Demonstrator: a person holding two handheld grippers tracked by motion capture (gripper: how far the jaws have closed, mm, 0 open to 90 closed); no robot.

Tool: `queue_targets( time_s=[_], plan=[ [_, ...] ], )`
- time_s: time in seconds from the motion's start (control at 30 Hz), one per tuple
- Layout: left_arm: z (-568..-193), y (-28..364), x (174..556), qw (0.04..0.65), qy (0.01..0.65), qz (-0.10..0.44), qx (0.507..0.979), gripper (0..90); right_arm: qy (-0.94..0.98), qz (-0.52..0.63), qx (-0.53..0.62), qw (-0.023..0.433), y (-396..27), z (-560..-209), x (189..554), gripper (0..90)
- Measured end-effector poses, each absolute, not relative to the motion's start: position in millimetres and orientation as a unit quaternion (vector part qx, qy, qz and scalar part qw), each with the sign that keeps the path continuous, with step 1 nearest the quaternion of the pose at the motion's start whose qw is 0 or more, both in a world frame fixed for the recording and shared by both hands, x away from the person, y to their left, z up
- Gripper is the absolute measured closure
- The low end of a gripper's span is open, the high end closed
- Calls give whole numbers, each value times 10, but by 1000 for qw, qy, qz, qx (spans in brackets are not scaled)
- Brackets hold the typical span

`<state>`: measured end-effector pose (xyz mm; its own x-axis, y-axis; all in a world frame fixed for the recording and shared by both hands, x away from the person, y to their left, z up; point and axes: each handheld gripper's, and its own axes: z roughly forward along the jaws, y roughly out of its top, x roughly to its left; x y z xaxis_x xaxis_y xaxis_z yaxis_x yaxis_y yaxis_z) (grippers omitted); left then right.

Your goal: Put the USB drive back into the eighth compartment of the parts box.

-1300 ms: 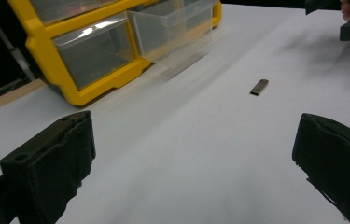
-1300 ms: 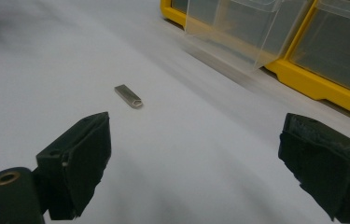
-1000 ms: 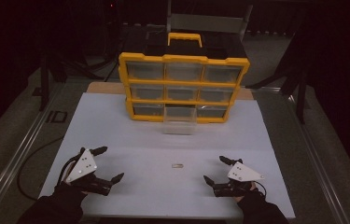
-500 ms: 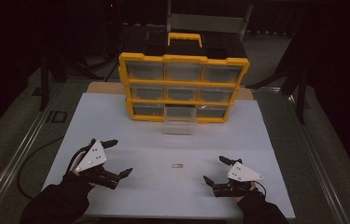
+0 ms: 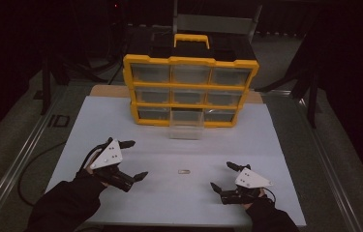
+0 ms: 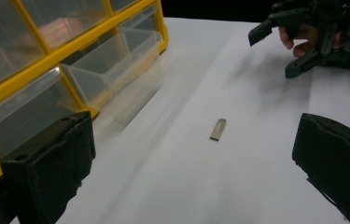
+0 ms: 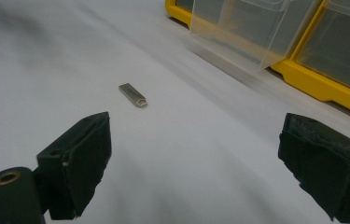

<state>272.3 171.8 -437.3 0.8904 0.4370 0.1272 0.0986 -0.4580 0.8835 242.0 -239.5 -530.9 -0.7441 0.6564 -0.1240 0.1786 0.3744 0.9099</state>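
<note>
Both spread grippers flank one small metal piece (image 5: 185, 171) between them.

The right gripper (image 7: 196, 172) holds its two black jaws wide apart above the white table surface (image 7: 46, 56). A small flat metal piece (image 7: 132, 94) lies on the surface ahead, between the jaws and apart from both. Beyond it, a clear drawer (image 7: 238, 28) projects from the yellow organizer (image 7: 322, 88).

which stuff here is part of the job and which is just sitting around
In the job:
- small flat silver metal piece
- pulled-out clear plastic drawer
- left gripper, open
- right gripper, open

Just there:
- yellow drawer cabinet's shut drawers
- white table sheet
- black cable
</note>
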Motion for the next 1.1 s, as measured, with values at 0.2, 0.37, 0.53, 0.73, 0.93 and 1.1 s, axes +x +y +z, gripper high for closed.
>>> queue_targets(
  time_s=[0.2,0.37,0.53,0.73,0.93,1.1],
  plan=[
    [-4340,1573,2775,494,143,164,842,5,792,495,265,242,-2390,-5307,2417,98],
    [-4331,1451,2822,491,133,156,847,4,793,494,265,239,-2391,-5305,2416,98],
    [-4327,1347,2855,490,123,148,850,5,792,496,264,240,-2394,-5305,2420,98],
    [-4334,1268,2902,489,118,143,852,5,793,495,264,239,-2391,-5305,2419,98],
    [-4346,1154,2936,483,108,134,858,5,793,497,262,236,-2389,-5305,2422,98],
    [-4377,1051,2974,479,100,126,863,5,794,496,259,237,-2390,-5304,2424,98]
  ],
)
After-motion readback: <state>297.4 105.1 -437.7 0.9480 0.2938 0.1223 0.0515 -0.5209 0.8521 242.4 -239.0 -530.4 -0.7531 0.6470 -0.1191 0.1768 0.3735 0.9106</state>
